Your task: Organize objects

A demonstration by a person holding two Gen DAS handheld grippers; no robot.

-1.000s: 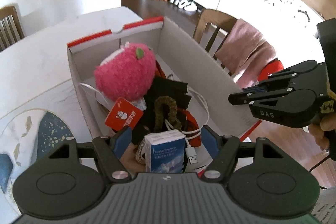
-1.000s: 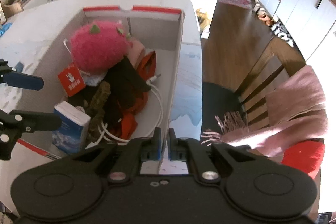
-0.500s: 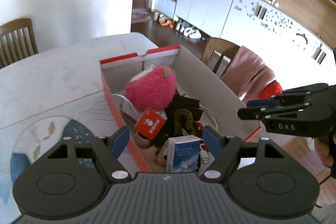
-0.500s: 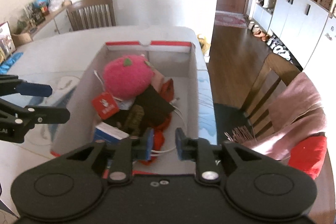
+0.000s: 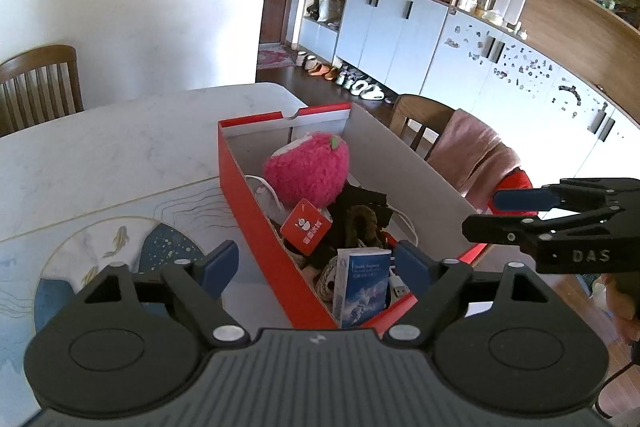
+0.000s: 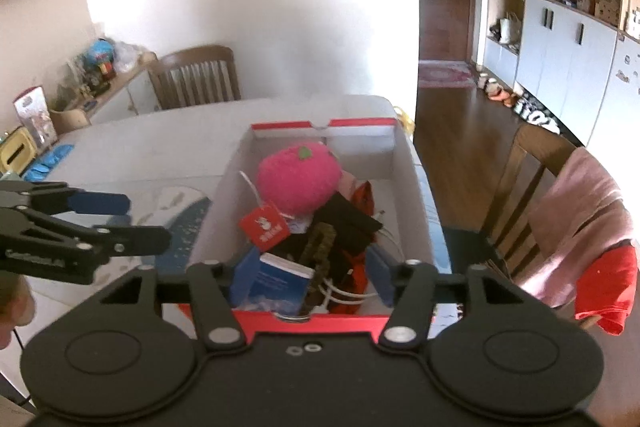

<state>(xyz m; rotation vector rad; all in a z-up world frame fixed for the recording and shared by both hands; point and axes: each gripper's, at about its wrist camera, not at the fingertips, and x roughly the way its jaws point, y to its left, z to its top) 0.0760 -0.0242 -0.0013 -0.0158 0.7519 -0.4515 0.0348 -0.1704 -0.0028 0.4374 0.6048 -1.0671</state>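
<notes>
Red shoebox (image 5: 256,211) sitting on marble table (image 5: 120,155), holding pink strawberry plush (image 5: 306,169) at far end, red tag (image 5: 306,225), dark cloth, white cable (image 6: 348,291), blue tissue pack (image 5: 362,287) at near end. Both grippers now pulling back and higher than a second ago, box looking smaller. Left gripper (image 5: 316,265) spread wide, holding nothing. Right gripper (image 6: 308,273), closed a second ago, now gaping, empty. Right view alone showing sideboard clutter (image 6: 92,63) far left; left view alone showing fish-pattern placemat (image 5: 120,251).

The left tongs (image 5: 316,263) hung spread wide above the near end of the red shoebox (image 5: 256,211) on the table (image 5: 100,155), which held a pink strawberry plush (image 5: 308,171), a blue tissue pack (image 5: 362,287) and white cables (image 5: 404,223).
</notes>
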